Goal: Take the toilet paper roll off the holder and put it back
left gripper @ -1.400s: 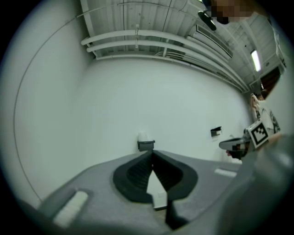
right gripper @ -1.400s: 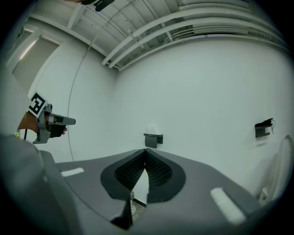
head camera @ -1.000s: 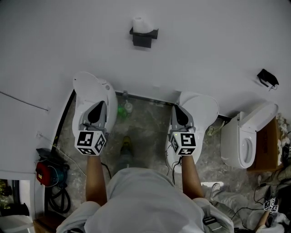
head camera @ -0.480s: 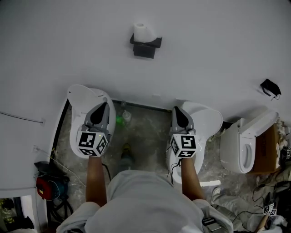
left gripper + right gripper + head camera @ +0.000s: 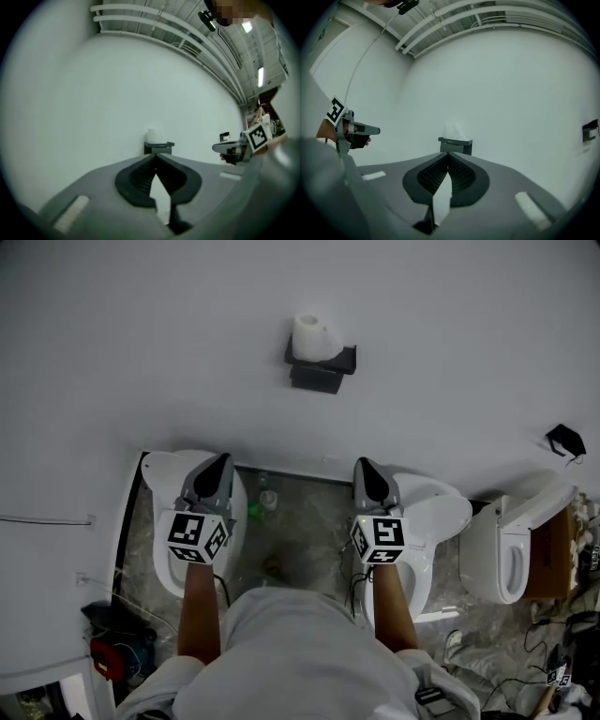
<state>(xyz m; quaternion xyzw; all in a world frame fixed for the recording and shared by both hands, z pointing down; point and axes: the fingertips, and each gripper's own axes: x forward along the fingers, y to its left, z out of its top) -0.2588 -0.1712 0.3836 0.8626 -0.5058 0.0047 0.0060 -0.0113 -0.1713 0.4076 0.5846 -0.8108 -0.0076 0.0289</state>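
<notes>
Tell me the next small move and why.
Probably move the right gripper forward toward the toilet paper roll and open it: the roll stands on the black holder, while this gripper and the left gripper are shut, empty and short of it.

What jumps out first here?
The white toilet paper roll sits upright on its dark holder, alone on the bare white wall at the top centre of the head view. Below it, the left gripper and right gripper face the wall side by side, both shut, empty and well short of the roll. A white toilet stands on the floor at lower right.
</notes>
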